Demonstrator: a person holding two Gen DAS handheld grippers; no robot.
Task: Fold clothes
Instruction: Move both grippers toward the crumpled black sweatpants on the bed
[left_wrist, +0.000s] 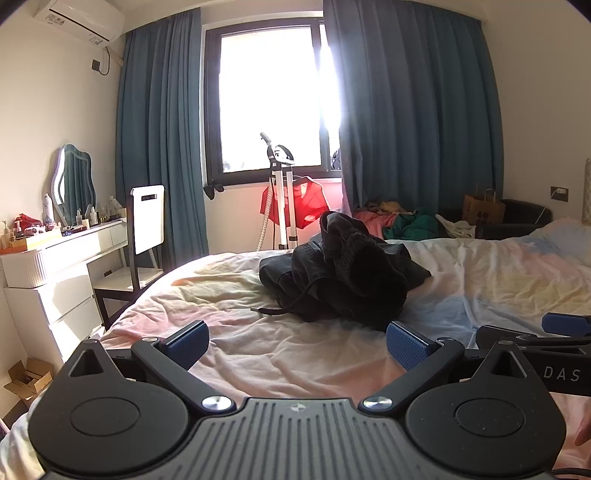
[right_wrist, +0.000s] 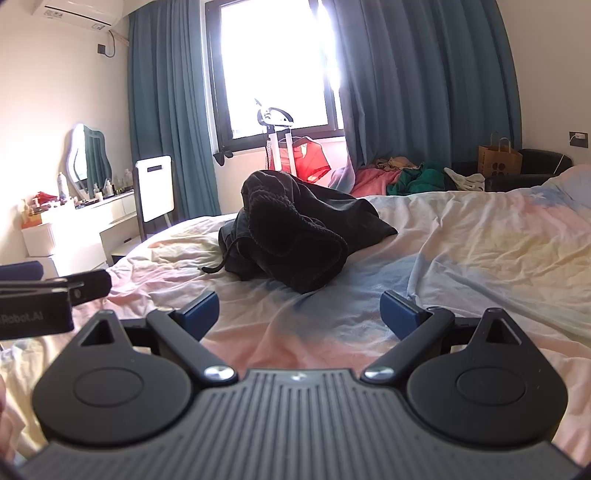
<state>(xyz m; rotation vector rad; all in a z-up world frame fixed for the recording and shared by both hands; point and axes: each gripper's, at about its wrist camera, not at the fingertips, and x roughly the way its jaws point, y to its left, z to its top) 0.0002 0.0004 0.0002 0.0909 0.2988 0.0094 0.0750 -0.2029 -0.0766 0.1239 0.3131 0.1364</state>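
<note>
A crumpled black garment (left_wrist: 343, 273) with a drawstring lies in a heap on the bed (left_wrist: 258, 350), ahead of both grippers. My left gripper (left_wrist: 297, 343) is open above the sheet, short of the heap, with nothing between its blue pads. In the right wrist view the same black garment (right_wrist: 291, 236) sits ahead and slightly left. My right gripper (right_wrist: 299, 314) is open too, hovering over the pastel sheet (right_wrist: 480, 258). Each gripper shows at the edge of the other's view: the right gripper (left_wrist: 546, 339) in the left wrist view, the left gripper (right_wrist: 55, 291) in the right wrist view.
A white dressing table (left_wrist: 62, 254) with a mirror and bottles stands left, with a white chair (left_wrist: 146, 221) beside it. A garment steamer (left_wrist: 280, 192) with a red cloth stands under the window. Piled clothes (left_wrist: 399, 221) and a paper bag (left_wrist: 484, 208) sit beyond the bed.
</note>
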